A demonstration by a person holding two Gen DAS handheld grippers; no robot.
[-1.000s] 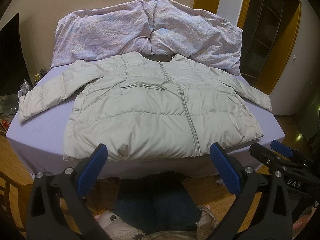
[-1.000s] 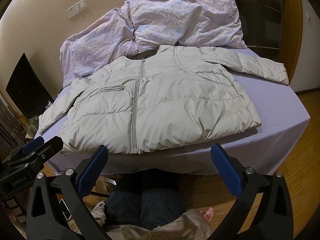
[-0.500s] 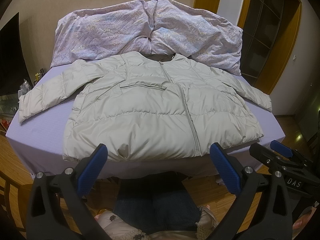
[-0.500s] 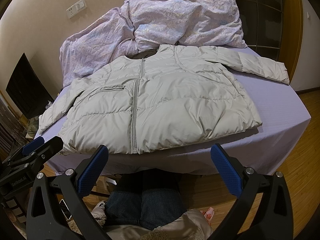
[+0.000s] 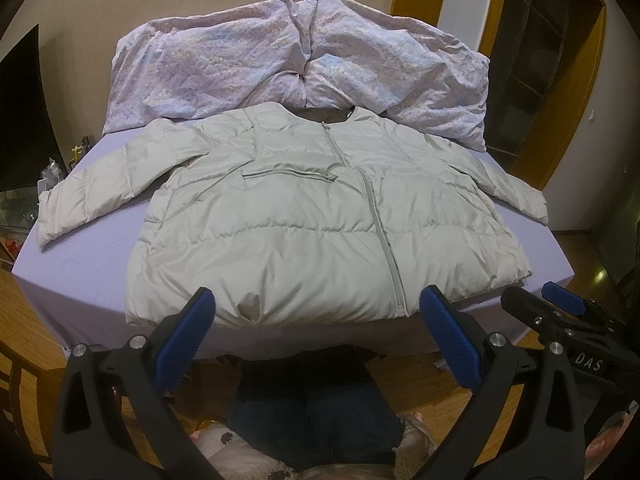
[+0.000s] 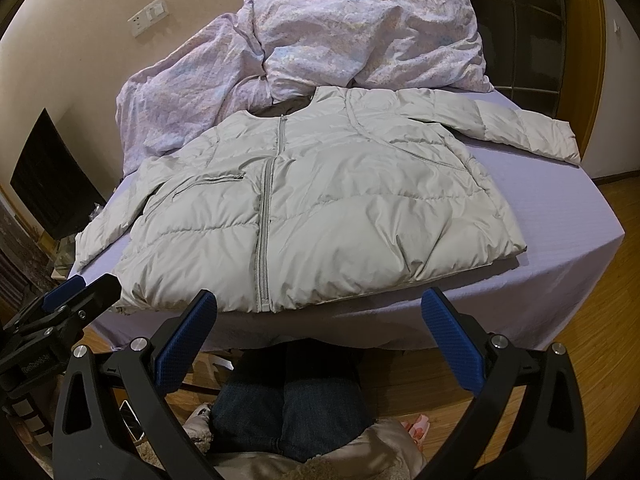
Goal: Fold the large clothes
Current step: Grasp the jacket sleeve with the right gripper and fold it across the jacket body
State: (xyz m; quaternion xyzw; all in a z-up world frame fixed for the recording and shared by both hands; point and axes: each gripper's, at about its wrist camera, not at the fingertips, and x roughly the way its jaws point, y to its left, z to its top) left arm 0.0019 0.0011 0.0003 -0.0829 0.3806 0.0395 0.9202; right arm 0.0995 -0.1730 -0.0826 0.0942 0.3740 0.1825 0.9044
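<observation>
Puffer jacket (image 5: pixel 320 224), pale grey, zipped, spread flat front-up on the bed (image 5: pixel 80 264), hem at the near edge, sleeves out toward both side edges. Rumpled duvet (image 5: pixel 296 60) heaped along the far edge, touching the collar. Left gripper (image 5: pixel 318 332) and right gripper (image 6: pixel 320 334): jaws wide apart, empty, short of the near edge. The person's knees sit below, bed legs hidden.

Rumpled duvet (image 5: pixel 296 60) (floral) on bed (image 5: pixel 80 264).

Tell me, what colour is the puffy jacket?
Pale grey-beige jacket, seen best in the right wrist view.
</observation>
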